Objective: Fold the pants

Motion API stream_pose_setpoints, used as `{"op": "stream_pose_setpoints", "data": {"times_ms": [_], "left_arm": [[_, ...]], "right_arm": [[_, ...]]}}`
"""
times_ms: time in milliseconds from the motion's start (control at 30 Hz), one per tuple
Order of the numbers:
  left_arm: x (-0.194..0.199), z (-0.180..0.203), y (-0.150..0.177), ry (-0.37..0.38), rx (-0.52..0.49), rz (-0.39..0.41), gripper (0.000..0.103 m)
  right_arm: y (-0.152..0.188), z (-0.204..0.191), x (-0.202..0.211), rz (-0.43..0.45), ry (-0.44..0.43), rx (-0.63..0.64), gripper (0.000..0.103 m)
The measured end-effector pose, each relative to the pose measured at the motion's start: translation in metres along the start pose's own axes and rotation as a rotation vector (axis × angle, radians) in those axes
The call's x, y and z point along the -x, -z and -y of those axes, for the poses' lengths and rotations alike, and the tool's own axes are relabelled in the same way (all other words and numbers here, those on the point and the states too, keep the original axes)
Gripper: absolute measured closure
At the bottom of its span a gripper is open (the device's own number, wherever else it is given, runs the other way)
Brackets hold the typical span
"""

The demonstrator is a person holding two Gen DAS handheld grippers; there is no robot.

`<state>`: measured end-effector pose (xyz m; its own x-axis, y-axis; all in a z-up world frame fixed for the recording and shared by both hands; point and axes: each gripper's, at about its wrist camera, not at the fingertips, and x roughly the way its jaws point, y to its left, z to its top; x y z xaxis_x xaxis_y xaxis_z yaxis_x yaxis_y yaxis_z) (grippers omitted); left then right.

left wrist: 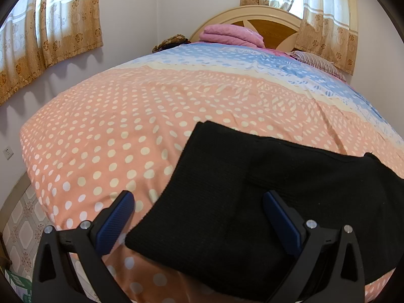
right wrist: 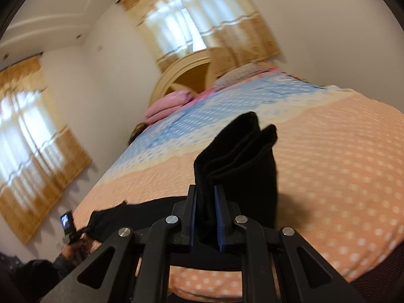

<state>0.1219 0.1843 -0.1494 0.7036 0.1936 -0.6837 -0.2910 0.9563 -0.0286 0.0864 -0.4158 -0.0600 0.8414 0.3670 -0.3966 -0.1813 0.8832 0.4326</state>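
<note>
Black knit pants (left wrist: 315,189) lie on the near part of the bed, partly folded, with one layer overlapping another. My left gripper (left wrist: 198,197) hovers open just over their left portion, the blue pads wide apart with cloth below the gap. In the right wrist view my right gripper (right wrist: 205,189) is shut on a doubled end of the pants (right wrist: 240,156), which stands up from the jaws above the bed. The rest of the pants (right wrist: 141,214) trails down to the left, where a hand (right wrist: 73,250) holds the other gripper.
The bed (left wrist: 113,126) has a peach and blue dotted cover. At its head are a folded pink blanket (left wrist: 229,34), a striped pillow (left wrist: 318,61) and a wooden headboard (left wrist: 272,25). Curtained windows line the walls. Tiled floor (left wrist: 20,227) lies left of the bed.
</note>
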Motion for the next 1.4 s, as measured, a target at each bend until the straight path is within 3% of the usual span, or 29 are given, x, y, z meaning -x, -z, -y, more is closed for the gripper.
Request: {"op": "stream_pose_setpoints", "data": {"times_ms": [267, 700, 1000, 1233, 1400], "left_arm": [[0.000, 0.000, 0.001, 0.010, 0.007, 0.000, 0.000], [0.001, -0.001, 0.002, 0.017, 0.016, 0.002, 0.000], [0.027, 0.005, -0.010, 0.002, -0.005, 0.097, 0.000], [0.046, 0.027, -0.015, 0.069, -0.045, 0.133, 0.000], [0.055, 0.048, -0.013, 0.133, -0.080, 0.130, 0.000]], "right_arm": [[0.013, -0.047, -0.051, -0.087, -0.106, 0.062, 0.090], [0.047, -0.089, -0.125, -0.215, -0.177, 0.108, 0.090], [0.059, -0.103, -0.147, -0.269, -0.161, 0.165, 0.090], [0.073, -0.138, -0.160, -0.286, -0.076, 0.334, 0.090], [0.088, -0.156, -0.172, -0.313, -0.070, 0.412, 0.090]]}}
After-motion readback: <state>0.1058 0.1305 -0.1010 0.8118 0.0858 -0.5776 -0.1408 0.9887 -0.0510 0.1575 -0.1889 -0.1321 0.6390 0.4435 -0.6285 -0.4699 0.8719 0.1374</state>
